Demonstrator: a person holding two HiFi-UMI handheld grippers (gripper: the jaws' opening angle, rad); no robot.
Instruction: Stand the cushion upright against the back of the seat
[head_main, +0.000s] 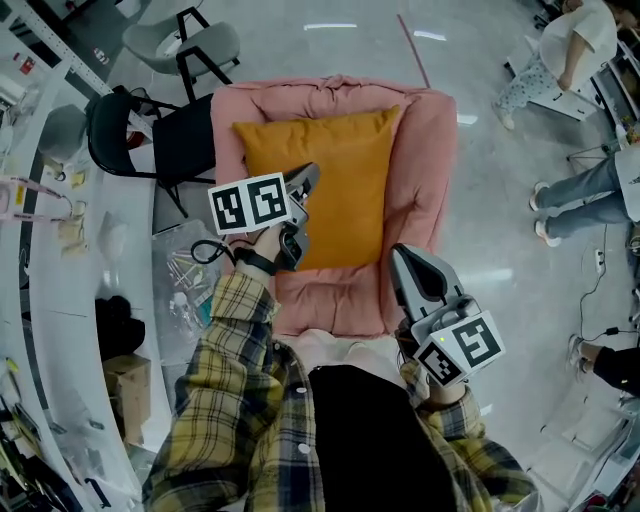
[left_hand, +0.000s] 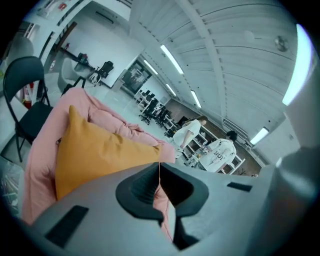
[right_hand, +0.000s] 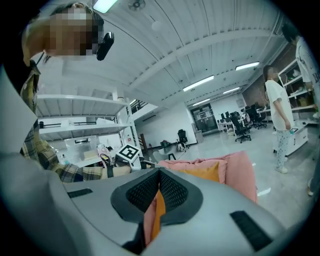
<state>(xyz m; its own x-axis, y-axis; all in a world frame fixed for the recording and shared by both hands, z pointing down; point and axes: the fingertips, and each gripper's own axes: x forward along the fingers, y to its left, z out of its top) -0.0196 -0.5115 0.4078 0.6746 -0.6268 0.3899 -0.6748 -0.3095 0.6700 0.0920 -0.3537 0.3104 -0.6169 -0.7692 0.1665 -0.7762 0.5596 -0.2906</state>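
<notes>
In the head view, the orange cushion (head_main: 325, 185) lies within the pink seat (head_main: 430, 150), with its top edge up near the padded back. The left gripper (head_main: 308, 180) hangs over the cushion's left half. The right gripper (head_main: 398, 255) hovers near the cushion's lower right corner, above the front of the seat. A black chair (head_main: 130, 135) stands just beside the seat on its left, and a white counter (head_main: 60, 300) curves along that side of the room.

In the left gripper view, the left gripper (left_hand: 159, 172) has its jaws pressed together, and we see nothing caught between the pads. Beyond them the cushion (left_hand: 95, 150) stands on edge and leans against the back of the seat (left_hand: 42, 145).

In the right gripper view, the right gripper (right_hand: 160, 180) also has its jaws together, with the pads meeting at the tips. In the slit below the tips we see a strip of pink and orange, but we cannot tell whether this is pinched fabric or only the seat and cushion beyond. Farther off, the cushion (right_hand: 202, 171) rests against the seat's pink padding (right_hand: 240, 172).
</notes>
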